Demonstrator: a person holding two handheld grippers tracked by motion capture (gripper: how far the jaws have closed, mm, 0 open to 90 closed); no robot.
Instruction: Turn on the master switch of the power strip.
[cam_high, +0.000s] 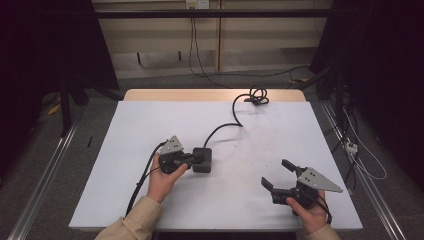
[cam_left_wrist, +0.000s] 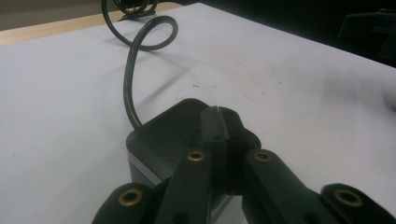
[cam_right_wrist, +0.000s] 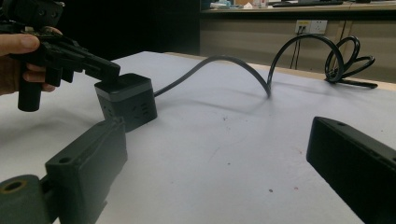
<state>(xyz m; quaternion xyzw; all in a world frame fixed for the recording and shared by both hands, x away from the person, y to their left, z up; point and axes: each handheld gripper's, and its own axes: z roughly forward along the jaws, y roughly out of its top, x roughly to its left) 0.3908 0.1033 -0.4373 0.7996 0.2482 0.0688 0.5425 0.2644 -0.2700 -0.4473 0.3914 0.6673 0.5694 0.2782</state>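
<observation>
A black cube-shaped power socket (cam_high: 204, 161) sits near the middle of the white table. Its black cable (cam_high: 227, 125) runs to a coil (cam_high: 257, 96) at the far edge. My left gripper (cam_high: 196, 159) is shut, with its tips resting on the cube's top. In the left gripper view the two jaws are pressed together (cam_left_wrist: 218, 123) over the cube (cam_left_wrist: 159, 140), with nothing between them. My right gripper (cam_high: 274, 172) stands open at the front right, well apart from the cube. From the right gripper view, the cube (cam_right_wrist: 127, 100) lies ahead on the left under the left gripper (cam_right_wrist: 109, 72).
A white sheet (cam_high: 150, 120) covers the table, with a wooden strip (cam_high: 175, 94) bare at the far edge. Loose cables (cam_high: 360, 150) lie on the floor to the right. Dark stands and rails flank both sides of the table.
</observation>
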